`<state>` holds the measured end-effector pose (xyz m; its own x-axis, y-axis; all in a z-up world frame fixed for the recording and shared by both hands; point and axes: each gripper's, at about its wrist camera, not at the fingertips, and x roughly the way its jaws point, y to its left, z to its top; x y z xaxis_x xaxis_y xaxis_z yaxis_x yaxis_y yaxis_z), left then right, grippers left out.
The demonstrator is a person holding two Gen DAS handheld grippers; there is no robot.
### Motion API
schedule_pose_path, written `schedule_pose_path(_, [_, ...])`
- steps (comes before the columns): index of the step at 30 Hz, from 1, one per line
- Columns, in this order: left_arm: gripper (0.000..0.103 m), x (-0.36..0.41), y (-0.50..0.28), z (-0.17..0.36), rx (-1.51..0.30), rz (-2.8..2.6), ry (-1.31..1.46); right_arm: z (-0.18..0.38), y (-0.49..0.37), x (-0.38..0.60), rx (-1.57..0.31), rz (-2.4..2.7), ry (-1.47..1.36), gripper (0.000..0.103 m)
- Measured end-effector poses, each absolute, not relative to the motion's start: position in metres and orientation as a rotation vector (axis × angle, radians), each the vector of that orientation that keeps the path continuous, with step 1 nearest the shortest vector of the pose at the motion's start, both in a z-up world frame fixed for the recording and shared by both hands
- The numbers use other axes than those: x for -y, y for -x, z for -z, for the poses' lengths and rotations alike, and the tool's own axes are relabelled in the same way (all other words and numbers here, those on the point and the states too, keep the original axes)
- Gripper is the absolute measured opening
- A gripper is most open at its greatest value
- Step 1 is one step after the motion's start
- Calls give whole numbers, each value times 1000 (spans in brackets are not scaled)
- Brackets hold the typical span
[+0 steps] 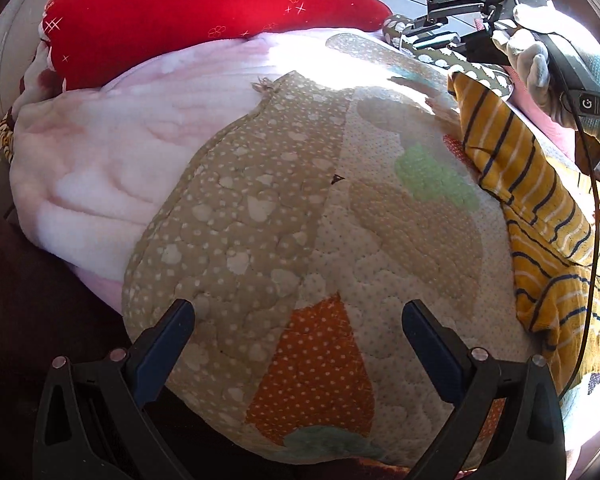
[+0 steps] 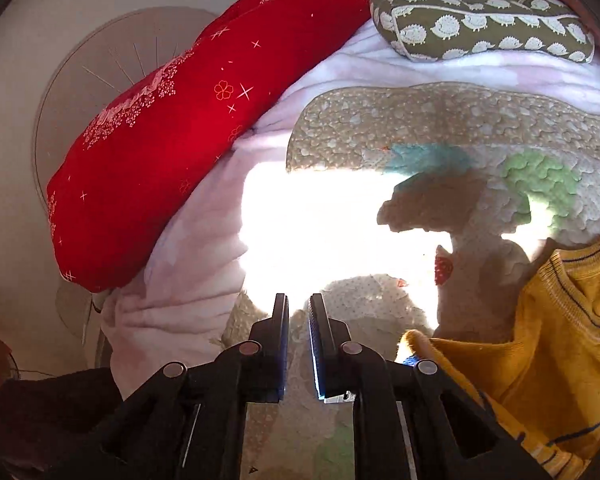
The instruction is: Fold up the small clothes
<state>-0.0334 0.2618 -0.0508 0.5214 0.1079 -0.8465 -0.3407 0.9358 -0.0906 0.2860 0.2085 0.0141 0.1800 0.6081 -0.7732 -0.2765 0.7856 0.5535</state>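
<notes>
**Yellow garment waits at the quilt's edge, both grippers empty**

The yellow striped garment [image 1: 536,216] lies rumpled along the 3 o'clock side of the patchwork quilt [image 1: 300,220] in the left wrist view, and fills the 4 o'clock corner of the right wrist view, its ribbed hem turned up. It looks unfolded, so the step in hand is judged to be getting hold of it and spreading it flat.

The right gripper [image 2: 299,312] has its jaws standing narrow, a slim gap between the pads and nothing in it; it sits just left of the cloth's near edge. The left gripper [image 1: 298,320] stands wide over the orange patch of the quilt, holding nothing, well apart from the garment. A gloved hand [image 1: 532,60] carries the right tool at 1 o'clock.

To do this well, each gripper should pinch a single layer at an outer edge or corner, not the quilt beneath, then draw the cloth toward open quilt and smooth it before creasing.

Beyond the quilt lie a pink blanket [image 1: 120,152], a red cushion [image 2: 172,132] at 10 o'clock and a hedgehog-print pillow [image 2: 480,20] at 1 o'clock.
</notes>
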Motion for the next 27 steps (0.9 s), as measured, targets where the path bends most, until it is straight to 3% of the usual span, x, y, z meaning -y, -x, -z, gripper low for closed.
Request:
schedule_pose_path(2, [103,-265,37,50,-987,-277,261,-18,-280,-216,-1221,-644,-274,21])
schedule_pose_path(3, [103,-267,38,48,-982,-279,260,-25,-275,-214,-1193,-664,-253,29])
schedule_pose_path(4, [103,-267,41,46,-975,-279,260,-32,-271,-206,-1168,-677,-238,36])
schedule_pose_path(5, [103,-268,42,45,-967,-276,261,-38,-266,-192,-1148,-668,-225,55])
schedule_pose_path(6, [103,-268,43,43,-959,-272,263,-43,-261,-173,-1125,-641,-212,65])
schedule_pose_path(12, [103,-256,41,42,-954,-226,277,-29,-214,-46,-1116,-425,28,68])
schedule_pose_path(19, [103,-233,46,31,-945,-172,256,20,-169,19,-1203,-443,-33,70])
schedule_pose_path(20, [103,-232,48,29,-940,-177,249,28,-163,14,-1217,-454,-11,69])
schedule_pose_path(23, [103,-237,53,25,-930,-197,250,38,-147,-12,-1233,-454,36,15])
schedule_pose_path(27, [103,-248,60,23,-924,-225,258,22,-139,-54,-1211,-605,-145,10])
